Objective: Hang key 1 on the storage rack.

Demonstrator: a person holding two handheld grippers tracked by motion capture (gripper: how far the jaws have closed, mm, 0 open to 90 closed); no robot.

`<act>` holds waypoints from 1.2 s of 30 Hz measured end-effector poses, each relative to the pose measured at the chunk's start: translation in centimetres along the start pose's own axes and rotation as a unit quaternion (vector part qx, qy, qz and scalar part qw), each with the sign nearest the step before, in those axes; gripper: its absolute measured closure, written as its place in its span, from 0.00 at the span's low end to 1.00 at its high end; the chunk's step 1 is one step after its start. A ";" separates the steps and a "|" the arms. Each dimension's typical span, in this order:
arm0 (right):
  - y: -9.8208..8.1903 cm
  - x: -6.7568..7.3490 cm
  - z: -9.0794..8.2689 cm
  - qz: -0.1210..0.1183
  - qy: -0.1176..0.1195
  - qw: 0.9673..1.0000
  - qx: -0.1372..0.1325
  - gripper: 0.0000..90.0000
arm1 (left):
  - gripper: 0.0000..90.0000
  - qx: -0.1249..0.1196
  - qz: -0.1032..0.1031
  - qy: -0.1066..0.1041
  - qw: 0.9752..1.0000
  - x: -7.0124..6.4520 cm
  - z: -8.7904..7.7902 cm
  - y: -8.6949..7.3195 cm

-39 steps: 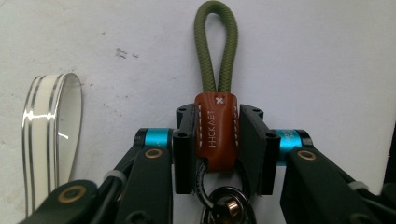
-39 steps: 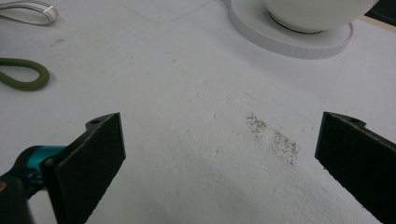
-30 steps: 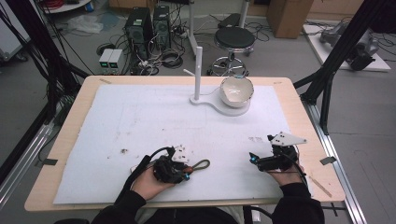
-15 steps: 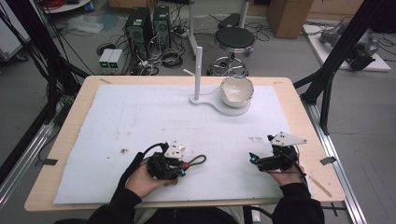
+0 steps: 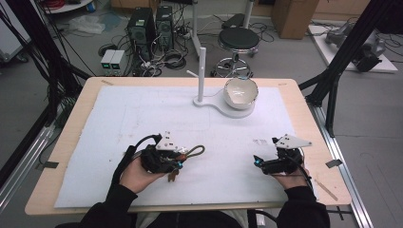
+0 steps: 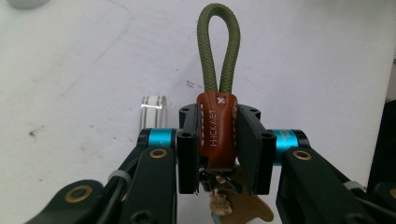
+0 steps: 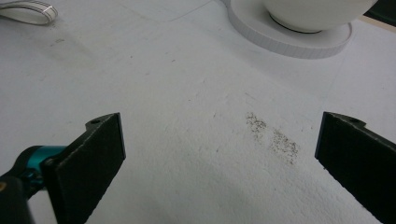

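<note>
I have the wooden table (image 5: 304, 102) under its white mat (image 5: 142, 114) in front of me, and toward its far edge a white stand — a flat base with an upright post (image 5: 202, 71) that carries a short side peg, and a white bowl (image 5: 241, 91) sitting on the base's round end. My left gripper (image 5: 179, 159) is near my edge of the mat, clamped on a keychain (image 6: 217, 128): the pads pinch its brown leather tab from both sides, the green cord loop (image 6: 219, 46) stands out past the jaw tips, and the keys (image 6: 233, 203) hang below. My right gripper (image 5: 257, 163) rests low over the mat at my right with its jaws spread wide and nothing between them. I judge the job is to hang the loop on the post's peg. To do that well I should keep the pinch on the leather firm so the tab cannot twist, carry the keychain high enough that the keys clear the mat, and bring the loop in square to the peg — letting go only once the cord sits over it. The bowl is close beside the post, so I'd approach from the open side.
</note>
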State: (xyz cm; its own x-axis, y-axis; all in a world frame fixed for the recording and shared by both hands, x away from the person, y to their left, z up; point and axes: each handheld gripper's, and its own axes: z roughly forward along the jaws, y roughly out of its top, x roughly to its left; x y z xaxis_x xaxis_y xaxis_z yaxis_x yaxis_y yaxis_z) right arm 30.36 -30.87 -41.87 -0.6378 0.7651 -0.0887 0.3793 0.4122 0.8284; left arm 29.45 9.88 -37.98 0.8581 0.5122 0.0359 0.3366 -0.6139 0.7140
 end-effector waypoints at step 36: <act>0.0 0.0 -0.1 0.004 0.005 1.000 -0.004 0.01 | 0.78 -0.028 0.001 0.013 1.000 6.2 -1.7 7.9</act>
State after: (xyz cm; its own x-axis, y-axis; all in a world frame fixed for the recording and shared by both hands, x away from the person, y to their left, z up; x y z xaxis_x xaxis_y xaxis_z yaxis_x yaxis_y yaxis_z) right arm 30.34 -30.90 -41.82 -0.6418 0.7631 -0.0761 0.3798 0.4024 0.8330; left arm 36.82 9.20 -30.95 0.8483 0.5269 0.0537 0.3124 -0.5797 0.7526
